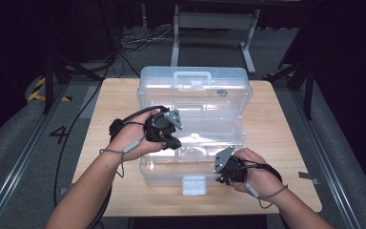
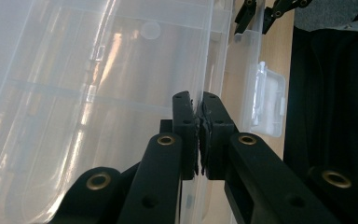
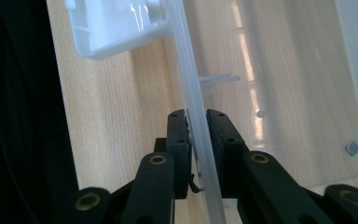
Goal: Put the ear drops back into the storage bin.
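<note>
A clear plastic storage box point(image 1: 147, 175) stands open on a wooden table point(image 1: 106, 114), its lid point(image 1: 228, 102) tipped back with the handle point(image 1: 191, 75) on top. My left gripper point(image 1: 174, 142) reaches into the box's left half. In the left gripper view it point(image 2: 198, 100) is shut on a thin clear rim point(image 2: 210, 56) that looks like an inner tray's edge. My right gripper point(image 1: 220, 180) is at the box's front wall, right of the white latch point(image 1: 194, 185). In the right gripper view it point(image 3: 196, 114) pinches that front wall point(image 3: 184, 70) from both sides.
The box takes up most of the middle of the table. Bare wood lies to its left and to its right point(image 1: 286, 143). A metal stand point(image 1: 214, 21) and cables point(image 1: 138, 40) lie on the floor behind the table.
</note>
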Demonstrator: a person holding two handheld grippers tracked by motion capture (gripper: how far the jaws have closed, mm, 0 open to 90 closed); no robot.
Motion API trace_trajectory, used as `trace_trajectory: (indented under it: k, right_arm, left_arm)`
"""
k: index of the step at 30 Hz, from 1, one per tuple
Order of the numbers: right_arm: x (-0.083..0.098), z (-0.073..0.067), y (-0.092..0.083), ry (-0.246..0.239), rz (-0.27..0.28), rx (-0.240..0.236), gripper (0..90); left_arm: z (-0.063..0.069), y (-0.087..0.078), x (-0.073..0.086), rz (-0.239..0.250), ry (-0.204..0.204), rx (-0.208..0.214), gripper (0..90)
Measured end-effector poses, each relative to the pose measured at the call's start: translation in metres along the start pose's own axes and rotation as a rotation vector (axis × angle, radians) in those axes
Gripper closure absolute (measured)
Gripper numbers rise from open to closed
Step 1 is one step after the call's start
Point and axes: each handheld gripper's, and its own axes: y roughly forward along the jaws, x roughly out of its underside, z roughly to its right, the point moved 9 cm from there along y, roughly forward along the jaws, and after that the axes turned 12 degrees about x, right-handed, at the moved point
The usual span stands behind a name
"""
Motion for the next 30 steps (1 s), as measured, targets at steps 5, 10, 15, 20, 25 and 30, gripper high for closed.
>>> trace_trajectory:
  k: [5,10,15,20,25,30]
  right_arm:
    - [0.000,0.001,-0.006,0.020,0.010,-0.001,81.7]
    - [-0.002,0.003,-0.009,0.001,0.037,0.005,81.8]
    - [-0.003,0.003,-0.013,0.006,0.038,0.013,81.4]
    - [-0.004,0.004,-0.019,-0.002,0.047,0.012,81.1]
    - [-0.009,0.007,-0.036,0.017,0.092,0.024,80.9]
    - [-0.011,0.012,-0.052,0.037,0.136,0.022,84.0]
  left_arm:
    - [0.001,0.001,0.000,0.005,0.000,-0.015,86.4]
    - [0.001,0.001,0.001,0.004,0.000,-0.014,86.4]
    - [0.001,0.001,0.001,0.003,-0.001,-0.013,86.4]
    - [0.001,0.000,0.001,0.001,0.000,-0.006,86.4]
    - [0.001,0.000,0.000,0.001,-0.005,-0.003,86.4]
    - [0.001,0.001,0.001,0.000,-0.001,-0.005,86.4]
